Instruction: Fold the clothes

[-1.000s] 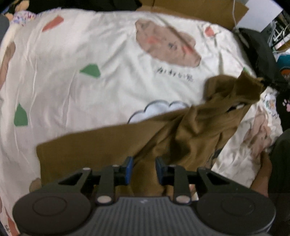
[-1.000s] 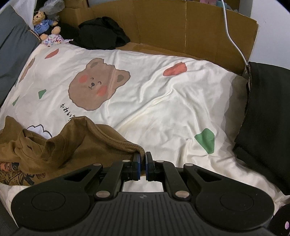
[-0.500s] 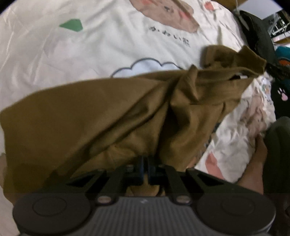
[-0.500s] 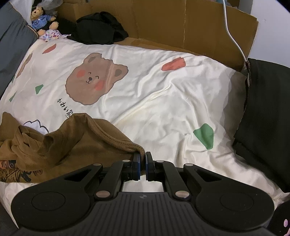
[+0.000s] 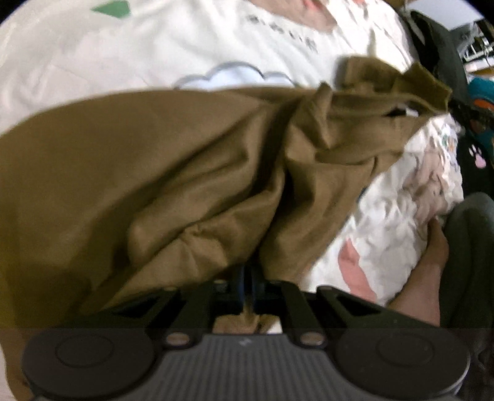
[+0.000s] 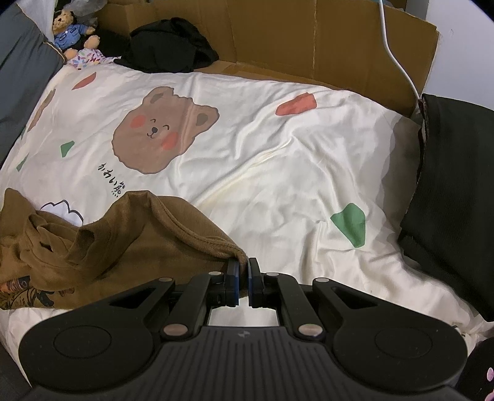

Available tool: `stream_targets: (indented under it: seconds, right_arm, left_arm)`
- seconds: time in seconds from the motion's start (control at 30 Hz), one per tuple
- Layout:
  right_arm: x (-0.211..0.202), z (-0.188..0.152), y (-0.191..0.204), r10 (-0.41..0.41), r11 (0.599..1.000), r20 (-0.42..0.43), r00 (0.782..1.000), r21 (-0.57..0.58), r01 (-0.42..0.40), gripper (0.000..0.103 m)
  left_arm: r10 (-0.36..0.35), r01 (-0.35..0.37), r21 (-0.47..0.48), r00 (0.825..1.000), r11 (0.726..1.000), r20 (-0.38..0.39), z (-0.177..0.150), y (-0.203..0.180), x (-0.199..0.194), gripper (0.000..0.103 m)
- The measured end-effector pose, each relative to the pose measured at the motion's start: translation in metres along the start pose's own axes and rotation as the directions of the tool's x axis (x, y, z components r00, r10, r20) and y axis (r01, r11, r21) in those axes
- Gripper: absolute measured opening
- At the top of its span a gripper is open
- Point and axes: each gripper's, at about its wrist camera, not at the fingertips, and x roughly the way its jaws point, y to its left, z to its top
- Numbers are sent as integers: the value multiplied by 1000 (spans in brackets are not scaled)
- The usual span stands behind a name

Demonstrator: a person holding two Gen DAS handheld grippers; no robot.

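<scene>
A brown garment [image 5: 185, 172] lies crumpled on a cream bedsheet [image 5: 154, 58] printed with bears. In the left wrist view it fills most of the picture, and my left gripper [image 5: 247, 271] is shut on a bunched fold of it at the near edge. In the right wrist view the same brown garment [image 6: 129, 243] spreads to the left, and my right gripper [image 6: 242, 265] is shut on its ribbed hem, pinching the corner just above the bedsheet [image 6: 278, 172].
A black folded cloth [image 6: 454, 191] lies at the right edge of the bed. Cardboard walls [image 6: 308, 40] stand behind, with a black garment [image 6: 169, 46], a teddy bear [image 6: 69, 29] and a white cable [image 6: 398, 61]. A person's hand [image 5: 432, 246] rests on the sheet at the right.
My left gripper sank toward the brown garment and its jaws closed from open onto a fold. The garment now fills more of that view. The right gripper kept still, holding the hem.
</scene>
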Motion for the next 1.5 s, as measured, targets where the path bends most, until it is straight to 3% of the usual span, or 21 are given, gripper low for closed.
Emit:
stream_targets:
  seconds: [0.2, 0.43, 0.63, 0.9, 1.0, 1.27, 1.5]
  right_arm:
    - [4, -1, -1, -1, 1000, -9, 1000, 0, 1, 5]
    - [8, -2, -2, 2, 1000, -9, 1000, 7, -2, 5]
    - [12, -6, -3, -1, 1000, -21, 1000, 3, 1, 5]
    - [14, -5, 0, -13, 1000, -30, 999, -9, 12, 5]
    - [14, -4, 0, -16, 1000, -32, 999, -15, 16, 5]
    - [15, -3, 2, -21, 1000, -26, 999, -18, 21, 5]
    - [11, -2, 5, -15, 999, -16, 1000, -31, 15, 5]
  left_arm:
    - [10, -10, 50, 1000, 999, 3, -1, -6, -26, 6]
    - [102, -107, 50, 991, 993, 90, 3, 15, -68, 6]
    - [163, -174, 84, 979, 981, 124, 22, 20, -65, 10]
    - [179, -185, 113, 982, 976, 56, 40, 12, -26, 14]
    - [216, -221, 147, 975, 964, 51, 35, 7, -20, 9]
    - [141, -142, 195, 990, 971, 15, 16, -11, -21, 7]
    - [85, -84, 299, 996, 951, 9, 2, -57, -21, 7]
